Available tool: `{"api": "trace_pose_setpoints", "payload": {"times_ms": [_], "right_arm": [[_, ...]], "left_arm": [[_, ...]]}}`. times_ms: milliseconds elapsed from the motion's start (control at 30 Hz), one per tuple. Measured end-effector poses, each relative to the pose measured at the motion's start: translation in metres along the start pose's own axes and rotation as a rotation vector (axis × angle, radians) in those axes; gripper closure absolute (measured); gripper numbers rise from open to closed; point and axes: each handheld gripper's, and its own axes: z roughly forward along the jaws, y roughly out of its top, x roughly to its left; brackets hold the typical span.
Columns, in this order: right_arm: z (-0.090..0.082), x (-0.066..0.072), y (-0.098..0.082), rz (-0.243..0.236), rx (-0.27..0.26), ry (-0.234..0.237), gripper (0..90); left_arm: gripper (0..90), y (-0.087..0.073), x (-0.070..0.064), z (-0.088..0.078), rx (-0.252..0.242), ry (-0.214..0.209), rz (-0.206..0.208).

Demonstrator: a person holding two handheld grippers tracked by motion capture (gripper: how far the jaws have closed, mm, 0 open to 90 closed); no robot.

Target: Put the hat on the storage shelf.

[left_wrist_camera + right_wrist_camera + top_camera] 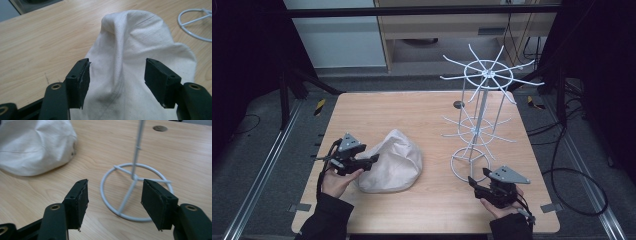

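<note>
- The left gripper (371, 159) sits at the left side of the worktop (422, 107), held from below by the person's left hand (337, 181), a dark sleeve running off the bottom edge of the high view.
- Its jaws are spread wide and point toward the white cloth cap (392, 161). In the left gripper view the cap (140, 62) lies between the two black pads and beyond them, with clear gaps on both sides, so the pads do not press on the fabric.
- The cap rests on the worktop just left of centre, slumped into a soft mound with a raised fold running along its top. Its near edge is close to the left gripper's fingertips; whether they touch is hard to tell from above.
- To the right of the cap, well apart from it, stands a white wire display rack (481, 100): a thin upright pole, a ring base (469, 167) flat on the worktop, and two tiers of spokes fanning out above.
- A small round dark hole (459, 104) shows in the worktop behind the rack.
- The right gripper (473, 182) is at the front right corner, held by the right hand (499, 205), just beside the ring base.
- Its jaws are parted and grip nothing; in the right gripper view they frame the ring base (136, 195) and pole foot, which lie beyond the pads.
</note>
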Motion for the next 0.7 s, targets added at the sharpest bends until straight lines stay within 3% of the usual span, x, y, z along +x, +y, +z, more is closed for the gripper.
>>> {"api": "trace_pose_setpoints", "payload": {"times_ms": [33,167,400,600,700], "right_arm": [[-0.003,-0.007,-0.005,0.013,0.011,-0.018,37.9],[-0.004,-0.014,-0.011,0.014,0.024,-0.041,37.3],[0.001,-0.017,-0.014,0.004,0.041,-0.05,36.2],[0.001,-0.018,-0.015,0.005,0.05,-0.055,36.0],[0.0,-0.02,-0.016,0.004,0.049,-0.06,36.0]], "left_arm": [[37.9,0.001,0.0,0.002,0.005,-0.002,0.004],[38.4,0.003,0.002,0.013,0.032,-0.006,0.017],[40.7,0.002,0.002,0.031,0.097,-0.01,0.04],[49.9,0.002,0.002,0.046,0.12,-0.007,0.044],[61.3,0.002,0.003,0.046,0.117,-0.01,0.034]]}}
